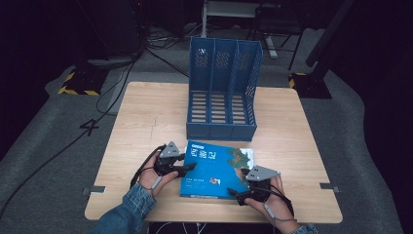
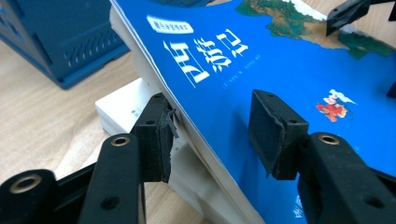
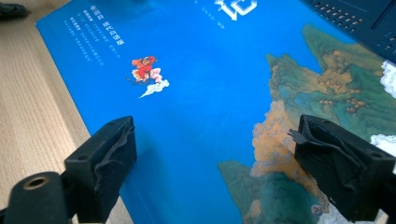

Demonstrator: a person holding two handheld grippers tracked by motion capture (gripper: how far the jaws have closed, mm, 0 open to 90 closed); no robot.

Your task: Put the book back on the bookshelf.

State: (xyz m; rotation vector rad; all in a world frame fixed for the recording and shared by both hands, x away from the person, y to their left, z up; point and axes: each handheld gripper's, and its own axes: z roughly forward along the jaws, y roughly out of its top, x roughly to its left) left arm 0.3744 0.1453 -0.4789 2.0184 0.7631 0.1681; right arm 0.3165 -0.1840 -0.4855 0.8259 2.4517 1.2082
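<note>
Left gripper view: left gripper point(image 2: 212, 133) apparently clamps blue book point(image 2: 289, 70); right gripper point(image 3: 212, 163) open.

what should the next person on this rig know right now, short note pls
Left gripper: jaws straddle the blue book's left edge, one pad under it, one over the cover; firm grip unclear.
Right gripper: open, jaws apart over the cover near its near right corner.
Book: on the table, just in front of the blue file rack, whose slots are empty.
Done: both grippers at the book.
Left: probably secure the grip, lift, stand the book in a slot.
</note>
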